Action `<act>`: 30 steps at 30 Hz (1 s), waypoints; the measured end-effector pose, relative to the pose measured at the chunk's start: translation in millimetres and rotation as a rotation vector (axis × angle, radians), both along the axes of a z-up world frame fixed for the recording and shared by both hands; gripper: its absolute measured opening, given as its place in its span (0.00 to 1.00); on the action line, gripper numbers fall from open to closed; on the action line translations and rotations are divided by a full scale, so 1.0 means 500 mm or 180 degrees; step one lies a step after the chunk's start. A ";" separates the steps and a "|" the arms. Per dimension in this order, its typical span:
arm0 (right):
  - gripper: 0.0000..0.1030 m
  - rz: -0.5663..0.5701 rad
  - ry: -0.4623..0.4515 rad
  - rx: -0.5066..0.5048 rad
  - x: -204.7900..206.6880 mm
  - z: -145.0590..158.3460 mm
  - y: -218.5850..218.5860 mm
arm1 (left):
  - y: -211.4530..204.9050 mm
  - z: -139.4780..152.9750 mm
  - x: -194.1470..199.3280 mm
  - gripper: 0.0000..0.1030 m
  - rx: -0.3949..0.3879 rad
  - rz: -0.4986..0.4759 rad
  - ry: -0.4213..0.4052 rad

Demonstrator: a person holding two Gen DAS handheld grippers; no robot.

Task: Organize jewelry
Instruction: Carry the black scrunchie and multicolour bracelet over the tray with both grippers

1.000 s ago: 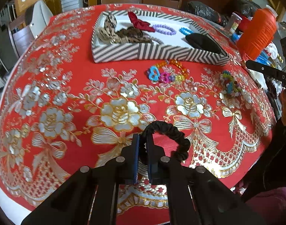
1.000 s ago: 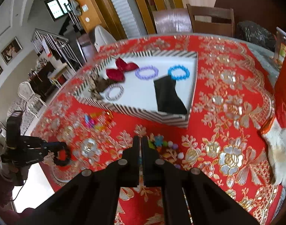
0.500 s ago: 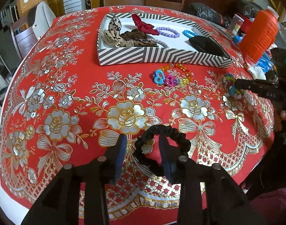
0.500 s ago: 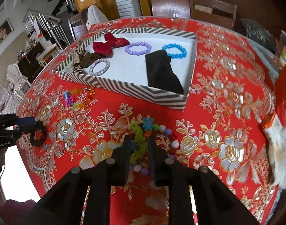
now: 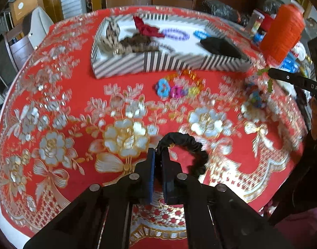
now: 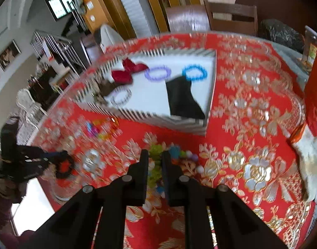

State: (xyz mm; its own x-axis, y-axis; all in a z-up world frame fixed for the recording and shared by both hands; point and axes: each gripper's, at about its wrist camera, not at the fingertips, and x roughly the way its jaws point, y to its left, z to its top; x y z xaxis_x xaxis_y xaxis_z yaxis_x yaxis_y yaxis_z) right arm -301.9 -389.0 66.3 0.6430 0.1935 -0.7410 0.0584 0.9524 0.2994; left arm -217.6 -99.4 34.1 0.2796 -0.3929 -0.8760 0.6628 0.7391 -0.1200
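Both of my views are smeared, so the small beads near the striped tray [image 5: 171, 62] read as colour more than shape. From the left wrist, the far contents of the tray blur together — I make out a red bow [image 5: 147, 28], a purple bracelet [image 5: 175, 34] and a black cloth [image 5: 220, 46], little more.

My left gripper [image 5: 157, 155] points steeply down at the red tablecloth [image 5: 54, 95], its jaws pinched tight on the black scrunchie [image 5: 187, 147], whose loop hangs out to the right of the fingers.

My right gripper [image 6: 155, 155] tilts down too, jaws narrow and closing on the green bead strand [image 6: 155, 152]; the strand sits between the fingers, but part of it is hidden behind them. The left view catches that strand dangling from the right gripper's tip [image 5: 269, 72], clear of the cloth — something the right camera cannot show.

The right view alone shows the tray's white floor, a blue bracelet [image 6: 194, 73], and the colourful chain [image 6: 100, 127] lying in front of the tray.
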 end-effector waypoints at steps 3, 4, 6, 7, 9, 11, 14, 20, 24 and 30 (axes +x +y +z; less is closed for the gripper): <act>0.12 0.0005 -0.0141 0.0061 -0.002 0.036 -0.004 | -0.002 0.037 0.004 0.00 -0.0113 0.0042 -0.0083; 0.12 0.0007 -0.0171 0.0085 -0.001 0.044 -0.005 | -0.002 0.048 0.007 0.00 -0.0144 0.0054 -0.0109; 0.12 0.0019 -0.0243 0.0098 0.000 0.063 -0.006 | -0.004 0.064 0.012 0.00 -0.0178 0.0074 -0.0162; 0.12 0.0025 -0.0272 0.0101 0.001 0.070 -0.006 | -0.006 0.077 0.015 0.00 -0.0199 0.0098 -0.0201; 0.12 0.0032 -0.0317 0.0120 0.005 0.083 -0.005 | -0.011 0.091 0.022 0.00 -0.0224 0.0120 -0.0242; 0.12 0.0039 -0.0350 0.0116 0.010 0.094 -0.003 | -0.022 0.110 0.031 0.00 -0.0246 0.0134 -0.0307; 0.12 0.0052 -0.0421 0.0085 0.016 0.113 0.000 | -0.044 0.128 0.043 0.00 -0.0243 0.0142 -0.0393; 0.12 0.0034 -0.0491 0.0038 0.039 0.138 -0.004 | -0.092 0.150 0.068 0.00 -0.0187 0.0159 -0.0599; 0.12 0.0030 -0.0498 0.0036 0.058 0.143 -0.004 | -0.116 0.152 0.084 0.00 -0.0152 0.0165 -0.0656; 0.12 0.0046 -0.0491 0.0083 0.091 0.141 0.000 | -0.141 0.147 0.105 0.00 -0.0086 0.0190 -0.0733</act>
State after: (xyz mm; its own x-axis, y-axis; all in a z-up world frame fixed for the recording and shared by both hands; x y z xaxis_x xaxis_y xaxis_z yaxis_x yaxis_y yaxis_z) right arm -256.3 -389.2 136.6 0.7459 0.2213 -0.6282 -0.0038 0.9446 0.3282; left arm -165.3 -170.0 107.8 0.4943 -0.3921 -0.7758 0.6302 0.7763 0.0092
